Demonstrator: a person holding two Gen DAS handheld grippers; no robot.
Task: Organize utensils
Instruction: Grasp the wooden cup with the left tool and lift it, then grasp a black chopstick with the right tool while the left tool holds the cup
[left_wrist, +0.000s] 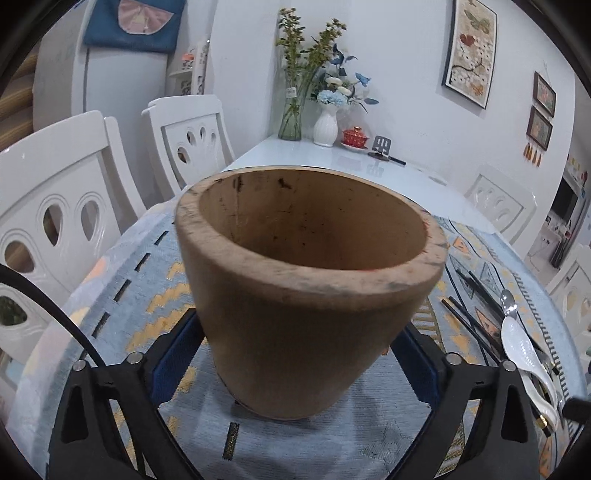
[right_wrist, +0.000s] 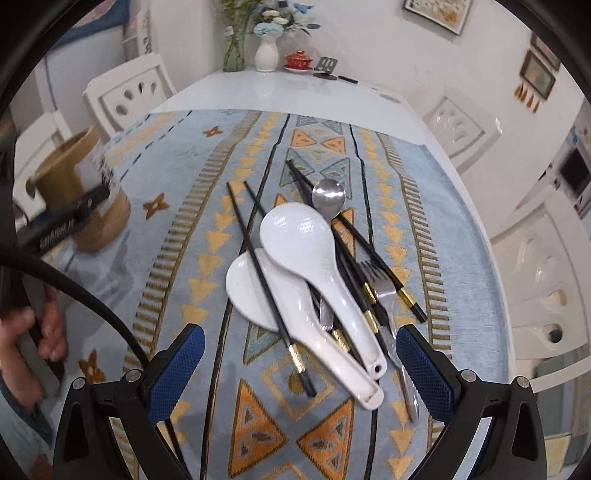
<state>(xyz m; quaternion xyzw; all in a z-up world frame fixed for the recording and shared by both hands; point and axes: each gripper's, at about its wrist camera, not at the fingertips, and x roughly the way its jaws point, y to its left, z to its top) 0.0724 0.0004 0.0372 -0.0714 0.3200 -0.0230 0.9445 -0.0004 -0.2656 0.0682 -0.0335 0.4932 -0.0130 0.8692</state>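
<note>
The left gripper (left_wrist: 295, 354), with its blue-padded fingers (left_wrist: 177, 354) on both sides, is clamped on the lower wall of a round tan wooden holder (left_wrist: 306, 295) that widens toward its thick rim. The holder seems slightly tilted, with its mouth open to the camera, and it is empty inside. In the right wrist view the same holder (right_wrist: 79, 192) is at the far left of the table, with the dark gripper body across it. I judge it is held so that it stays steady and does not tip when utensils are dropped in.

The right gripper (right_wrist: 299, 369) hovers over the pile of utensils, its jaws wide apart and holding nothing. Between and just ahead of its fingers lie the handles of two white ceramic soup spoons (right_wrist: 306, 258), one overlapping the other. Black chopsticks with gold bands (right_wrist: 266, 280) cross over and under them, and a small steel spoon (right_wrist: 328, 199) and a steel fork (right_wrist: 380, 288) are in the same heap. All rest on a light blue tablecloth with orange triangle patterns (right_wrist: 184, 229), well apart from the holder. No utensil is in the holder yet, so the sorting is probably only at its start.
</note>
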